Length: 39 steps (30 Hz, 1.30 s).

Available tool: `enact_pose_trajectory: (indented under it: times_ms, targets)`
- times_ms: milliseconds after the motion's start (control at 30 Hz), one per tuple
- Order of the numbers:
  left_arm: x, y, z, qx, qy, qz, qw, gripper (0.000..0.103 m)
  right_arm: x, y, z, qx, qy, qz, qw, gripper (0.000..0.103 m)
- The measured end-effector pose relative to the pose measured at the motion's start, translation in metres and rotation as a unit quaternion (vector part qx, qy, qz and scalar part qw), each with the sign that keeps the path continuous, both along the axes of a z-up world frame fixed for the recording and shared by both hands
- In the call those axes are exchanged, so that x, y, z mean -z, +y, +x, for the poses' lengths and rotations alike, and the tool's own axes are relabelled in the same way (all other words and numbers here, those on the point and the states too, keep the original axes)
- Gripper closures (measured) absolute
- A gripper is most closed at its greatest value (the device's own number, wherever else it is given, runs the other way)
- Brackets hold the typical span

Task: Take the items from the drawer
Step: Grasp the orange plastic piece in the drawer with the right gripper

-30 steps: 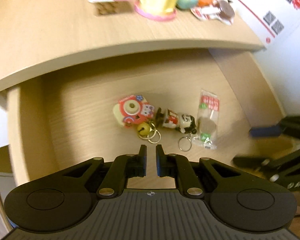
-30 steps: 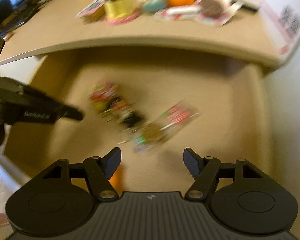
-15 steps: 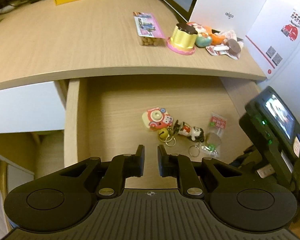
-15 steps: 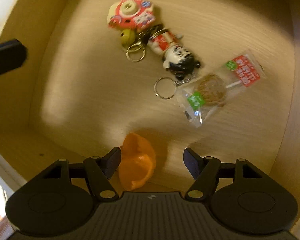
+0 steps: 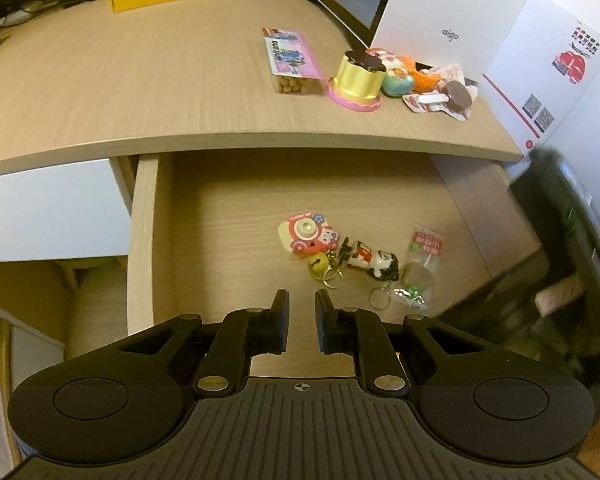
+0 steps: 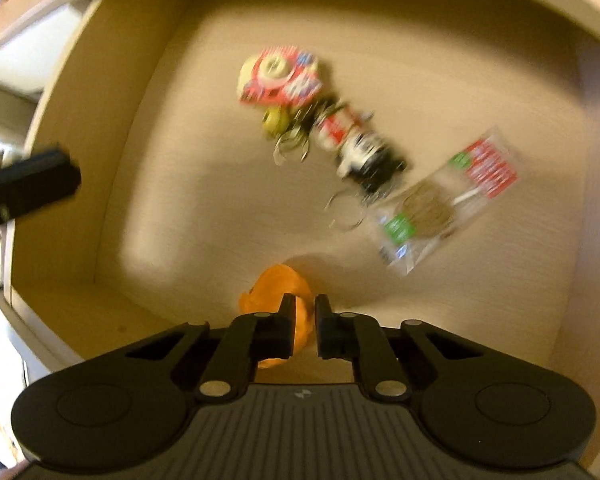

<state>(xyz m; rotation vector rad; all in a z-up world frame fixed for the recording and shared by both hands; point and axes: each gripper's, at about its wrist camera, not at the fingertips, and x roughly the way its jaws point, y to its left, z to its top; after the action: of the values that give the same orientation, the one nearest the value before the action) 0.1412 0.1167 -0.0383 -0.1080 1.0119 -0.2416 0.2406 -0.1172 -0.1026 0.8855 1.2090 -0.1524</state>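
A soft orange rounded toy (image 6: 278, 292) lies at the near front of the open light-wood drawer (image 6: 148, 184), nearer than the blurred keychains. The right gripper (image 6: 302, 320) has its fingers pinched on it. The left gripper (image 5: 302, 312), fingers nearly together and empty, hangs above the drawer's front.

Warm dim indoor light; left wrist view sharp, right wrist view motion-blurred; strong fisheye bending at edges.
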Motion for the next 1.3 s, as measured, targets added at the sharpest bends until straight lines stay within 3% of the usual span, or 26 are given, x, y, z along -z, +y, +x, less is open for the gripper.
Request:
enact_pose_trajectory:
  times_ms: [167,233,267,300,367,500,733,767,833,867,900,1033,1167,1300]
  targets:
    - [0.002,0.000,0.003,-0.002,0.005,-0.002,1.0000,0.088,-0.009,-0.020,-0.012,0.043,-0.028,-0.003,0.999,0.091]
    - [0.004,0.001,0.004,-0.005,0.007,-0.003,1.0000,0.088,-0.009,-0.028,-0.013,0.044,-0.030,0.007,0.999,0.064]
    - [0.005,0.001,0.004,-0.007,0.009,-0.004,0.9999,0.088,-0.009,-0.028,-0.011,0.041,-0.024,0.004,0.999,0.034]
    - [0.006,0.002,0.005,-0.008,0.011,-0.005,0.9999,0.088,-0.010,-0.028,-0.009,0.033,-0.020,-0.006,0.999,0.024]
    - [0.008,0.003,0.006,-0.011,0.015,-0.007,0.9998,0.088,-0.015,-0.024,-0.002,0.007,-0.023,-0.022,0.999,0.024]
    - [0.011,0.005,0.004,-0.014,0.021,-0.010,0.9996,0.088,-0.010,-0.011,0.015,-0.055,-0.026,0.000,0.998,0.024]
    - [0.015,0.008,-0.003,-0.026,0.030,-0.010,0.9992,0.088,0.006,0.012,0.035,-0.102,0.013,-0.011,0.995,0.025]
    - [0.015,0.008,-0.004,-0.026,0.031,-0.010,0.9991,0.088,0.008,0.012,0.036,-0.102,0.017,-0.017,0.995,0.027]
    - [0.015,0.007,-0.005,-0.026,0.032,-0.009,0.9991,0.088,0.012,0.009,0.035,-0.096,0.022,-0.012,0.995,0.044]
    - [0.015,0.007,-0.005,-0.025,0.033,-0.009,0.9991,0.088,0.012,0.008,0.034,-0.091,0.020,-0.009,0.996,0.057]
    - [0.015,0.006,-0.005,-0.025,0.033,-0.009,0.9991,0.088,0.011,0.006,0.033,-0.089,0.018,-0.006,0.996,0.058]
    - [0.015,0.002,-0.003,-0.015,0.036,-0.005,0.9992,0.088,0.002,0.001,0.025,-0.061,-0.003,-0.007,0.998,0.058]
    - [0.018,-0.009,0.001,0.010,0.034,0.003,0.9994,0.088,-0.024,-0.027,-0.010,0.043,-0.059,0.002,0.997,0.058]
    - [0.019,-0.032,0.004,0.062,0.008,0.011,0.9980,0.088,-0.047,-0.055,-0.047,0.127,-0.066,-0.080,0.986,0.058]
